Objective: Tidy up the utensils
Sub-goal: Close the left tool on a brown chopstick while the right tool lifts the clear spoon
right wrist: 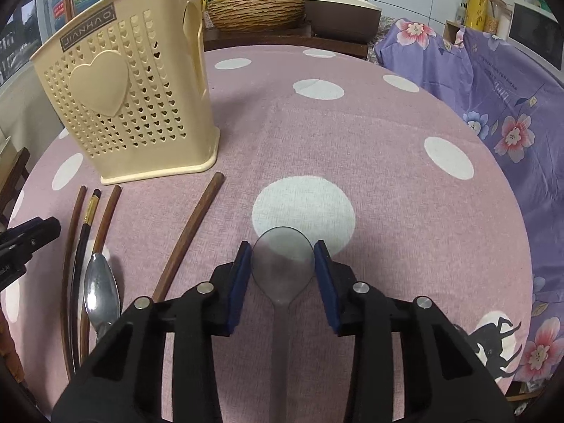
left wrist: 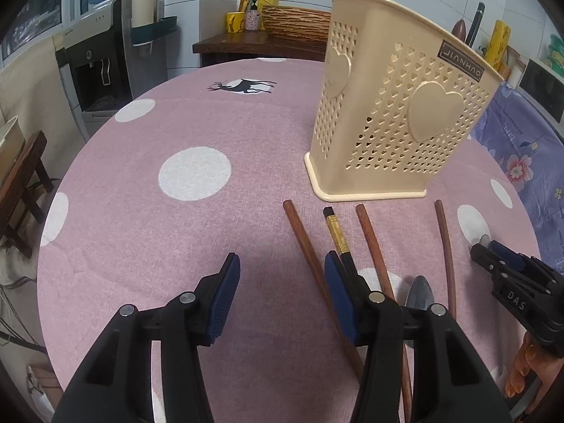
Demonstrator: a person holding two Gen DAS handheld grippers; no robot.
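Note:
A cream perforated utensil holder [left wrist: 394,105] stands on the pink dotted tablecloth; it also shows in the right wrist view [right wrist: 127,95]. In front of it lie brown chopsticks [left wrist: 303,243], a black chopstick with a gold band [left wrist: 338,236] and a shiny metal spoon [right wrist: 102,296]. My left gripper [left wrist: 282,282] is open, its right finger beside the black chopstick. My right gripper [right wrist: 283,271] is open with its pads on either side of a grey spoon's bowl [right wrist: 283,261] that lies on the cloth. The right gripper also shows in the left wrist view [left wrist: 500,257].
The round table [right wrist: 387,176] has a purple floral cloth [right wrist: 493,112] at its right edge. Behind it stand a woven basket [right wrist: 253,10], a rice cooker [right wrist: 342,10] and a water dispenser [left wrist: 95,67]. One wooden chopstick [right wrist: 190,236] lies apart, near the grey spoon.

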